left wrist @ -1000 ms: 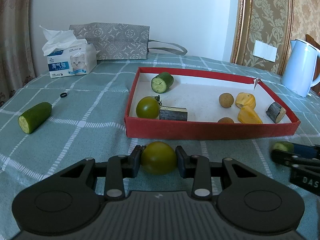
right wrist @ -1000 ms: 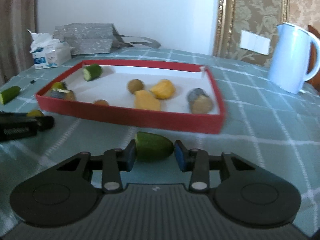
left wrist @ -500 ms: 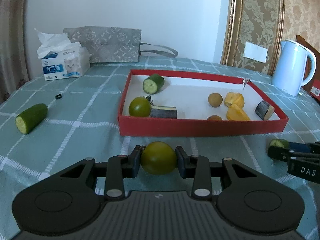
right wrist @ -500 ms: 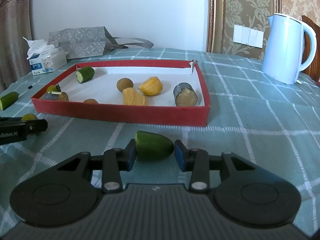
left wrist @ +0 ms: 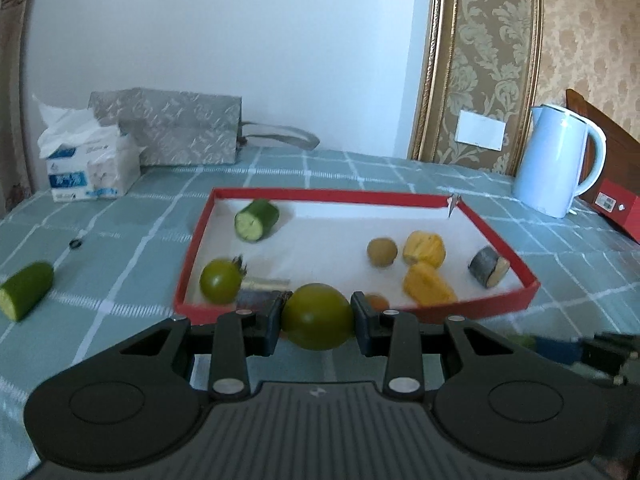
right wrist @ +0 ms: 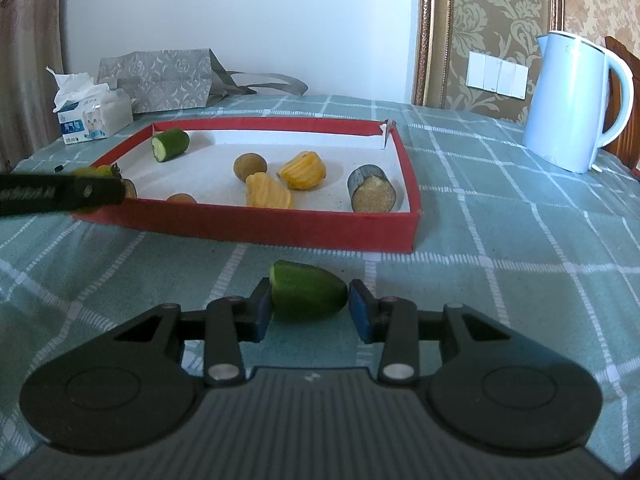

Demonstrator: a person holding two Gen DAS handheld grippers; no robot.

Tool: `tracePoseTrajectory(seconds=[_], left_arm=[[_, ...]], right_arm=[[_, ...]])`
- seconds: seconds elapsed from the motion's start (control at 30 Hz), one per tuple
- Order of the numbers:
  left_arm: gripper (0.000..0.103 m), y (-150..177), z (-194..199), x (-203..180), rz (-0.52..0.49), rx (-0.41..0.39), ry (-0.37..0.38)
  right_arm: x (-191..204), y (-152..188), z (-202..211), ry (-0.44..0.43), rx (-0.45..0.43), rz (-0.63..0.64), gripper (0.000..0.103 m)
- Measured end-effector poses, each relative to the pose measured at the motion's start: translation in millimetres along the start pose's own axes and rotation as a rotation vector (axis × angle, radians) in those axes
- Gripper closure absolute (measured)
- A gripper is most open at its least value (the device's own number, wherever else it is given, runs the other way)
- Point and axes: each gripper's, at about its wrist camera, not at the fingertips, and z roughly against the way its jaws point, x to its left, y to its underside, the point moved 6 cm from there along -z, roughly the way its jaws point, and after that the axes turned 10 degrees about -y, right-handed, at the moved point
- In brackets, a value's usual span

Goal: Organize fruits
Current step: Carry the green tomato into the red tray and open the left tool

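Observation:
My left gripper [left wrist: 317, 318] is shut on a green tomato [left wrist: 316, 312], held in the air just before the front wall of the red tray [left wrist: 496, 304]. The tray holds a cucumber piece [left wrist: 256, 221], another green tomato [left wrist: 220, 286], a brown round fruit [left wrist: 382, 252], two yellow pieces [left wrist: 424, 247] and a grey-skinned chunk [left wrist: 488, 271]. My right gripper [right wrist: 310, 308] is low over the cloth in front of the tray [right wrist: 280, 232]. A cucumber end [right wrist: 308, 294] lies between its jaws, which are opening. A thin gap shows at the right pad.
A cucumber half [left wrist: 26, 296] and a small black ring [left wrist: 76, 243] lie on the checked cloth left of the tray. A tissue box [left wrist: 88, 168] and grey bag [left wrist: 180, 132] stand at the back left. A pale blue kettle [left wrist: 558, 160] and red box [left wrist: 616, 208] are at the right.
My left gripper has risen with the tomato and come closer to the tray's front wall. The right gripper has stayed in place around the cucumber end.

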Motion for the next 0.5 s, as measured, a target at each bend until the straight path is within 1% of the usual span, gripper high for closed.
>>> tracePoseTrajectory(seconds=[0.13, 0.33, 0.5], left_arm=[[0.067, -15.3, -15.4, -7.4, -0.006, -0.005, -0.004], [0.067, -30.0, -53.6, -14.5, -0.020, 0.035, -0.037], [0.067, -33.7, -79.3, -18.8, -0.039, 0.069, -0.062]], right_arm=[[-0.4, 0.2, -0.4, -0.002, 0.003, -0.003, 0.063], [-0.3, 0.1, -0.9, -0.002, 0.003, -0.002, 0.063], [-0.5, 0.1, -1.3, -0.002, 0.003, -0.002, 0.063]])
